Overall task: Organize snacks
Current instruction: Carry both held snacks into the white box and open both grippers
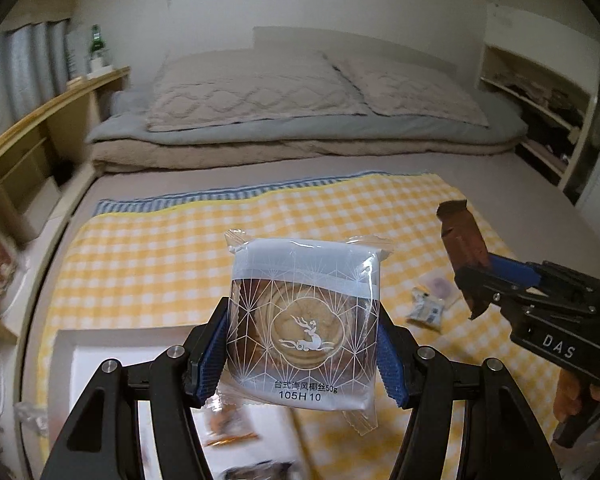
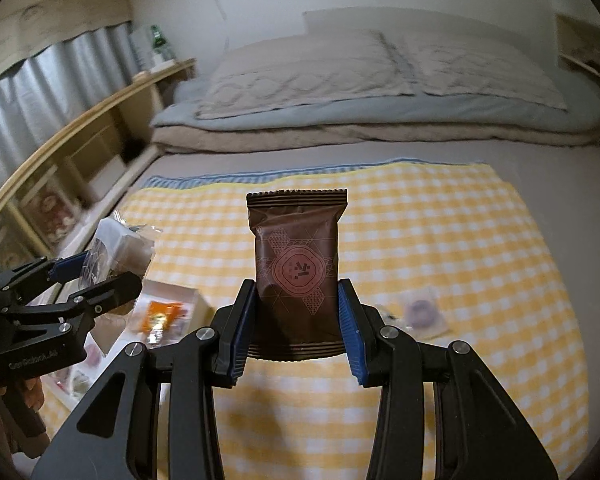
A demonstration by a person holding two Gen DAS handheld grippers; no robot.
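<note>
Both views are dim and soft, lit by flat indoor light with a yellowish cast. Fisheye bending curves the shelf (image 1: 40, 116) at the left and leaves black corners. Glare streaks the clear wrapper (image 1: 304, 320) at centre. Lower left areas smear with motion blur. The curtain (image 2: 40, 92) at upper left looks greyish.

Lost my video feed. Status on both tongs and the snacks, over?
Left tongs shut on clear-wrapped pastry. Right tongs shut on brown snack packet. Both held above the checkered cloth. Nothing in the way.
</note>
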